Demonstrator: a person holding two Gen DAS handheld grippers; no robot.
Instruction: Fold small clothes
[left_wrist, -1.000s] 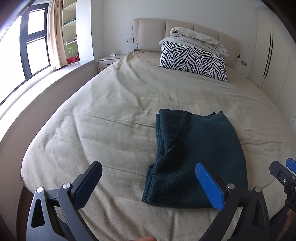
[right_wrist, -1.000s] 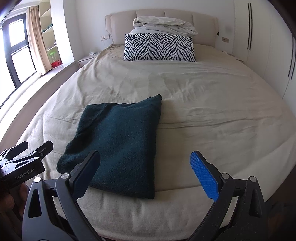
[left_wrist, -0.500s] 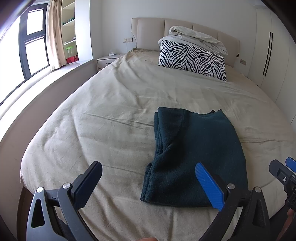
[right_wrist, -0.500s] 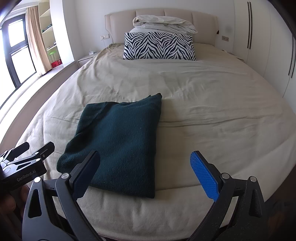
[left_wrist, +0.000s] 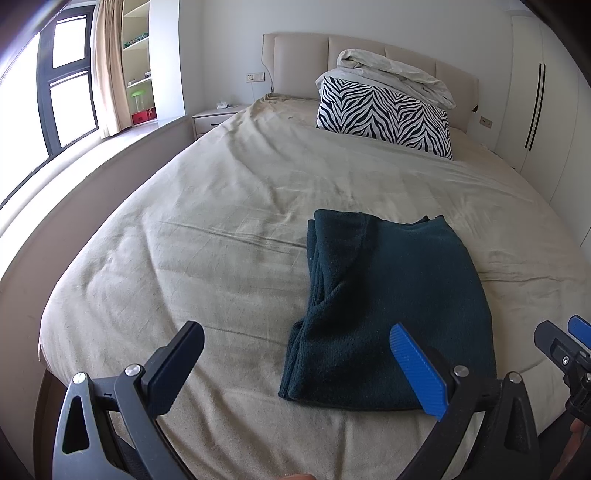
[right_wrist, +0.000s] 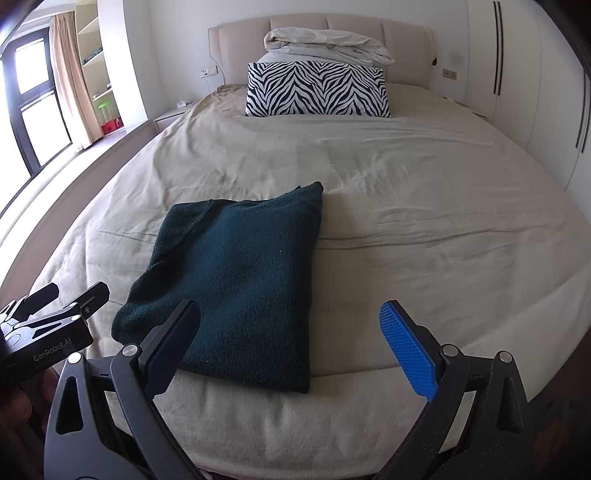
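Holding back at the foot of the bed (right_wrist: 424, 177), both grippers stay spread wide and empty: left gripper (left_wrist: 295, 363), right gripper (right_wrist: 290, 341). Folded dark green garment (right_wrist: 243, 280) lies flat near the foot edge (twelve o'clock from the right gripper, one o'clock from the left), unmoved since a second ago

Both wrist views low at bed (left_wrist: 221, 221) foot, facing headboard (right_wrist: 317, 29)

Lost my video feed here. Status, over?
Left gripper open, empty. Right gripper open, empty. Dark green garment folded flat on bed, untouched. Nothing in the way.
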